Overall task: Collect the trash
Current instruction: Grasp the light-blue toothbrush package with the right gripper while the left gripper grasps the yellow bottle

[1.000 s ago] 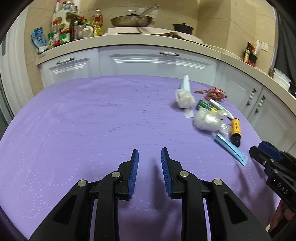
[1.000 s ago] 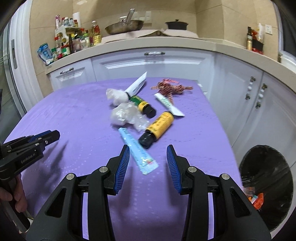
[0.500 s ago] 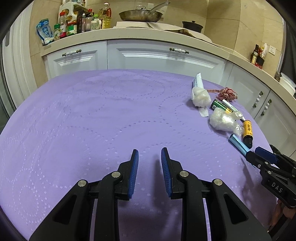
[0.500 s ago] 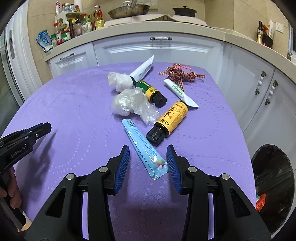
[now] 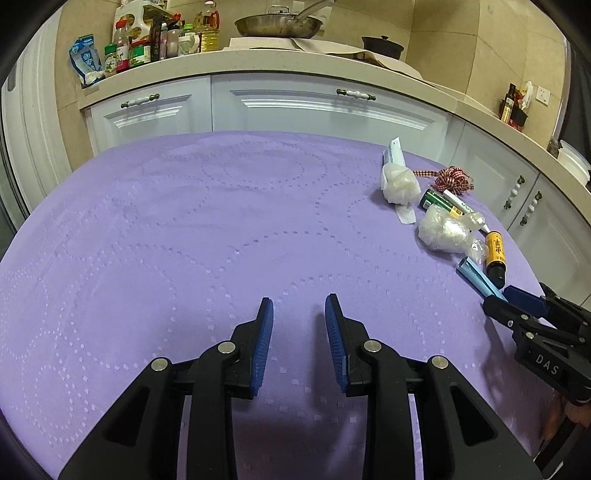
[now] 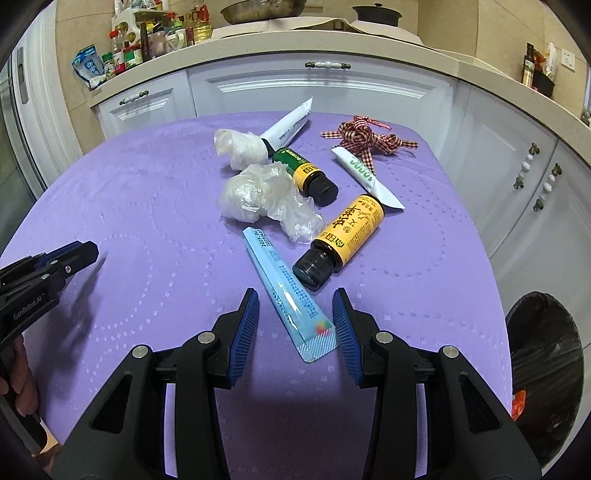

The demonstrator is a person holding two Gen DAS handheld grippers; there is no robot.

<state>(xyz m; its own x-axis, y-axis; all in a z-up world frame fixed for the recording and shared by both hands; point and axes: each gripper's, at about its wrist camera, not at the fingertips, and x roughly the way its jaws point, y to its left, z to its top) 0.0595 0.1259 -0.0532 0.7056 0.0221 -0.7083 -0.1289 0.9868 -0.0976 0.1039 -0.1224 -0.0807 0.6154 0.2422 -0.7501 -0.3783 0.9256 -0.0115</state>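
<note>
Trash lies clustered on a purple tablecloth point(image 6: 147, 192). Right gripper point(image 6: 295, 325) is spread open, its blue pads flanking the near end of a blue sachet point(image 6: 288, 291) without clamping it. Just beyond lie a yellow bottle point(image 6: 343, 236), crumpled plastic point(image 6: 266, 195), a green bottle point(image 6: 304, 175) and a ribbon bow point(image 6: 365, 136). Left gripper point(image 5: 298, 332) hangs open over bare cloth, well apart. A black bin point(image 6: 546, 369) stands beside the table.

Behind the purple tablecloth point(image 5: 207, 229), white cabinets point(image 5: 325, 110) carry a beige countertop point(image 5: 280, 62) holding a frying pan point(image 5: 277, 26), a black lidded pot point(image 5: 384, 44) and a cluster of condiment bottles point(image 5: 155, 40).
</note>
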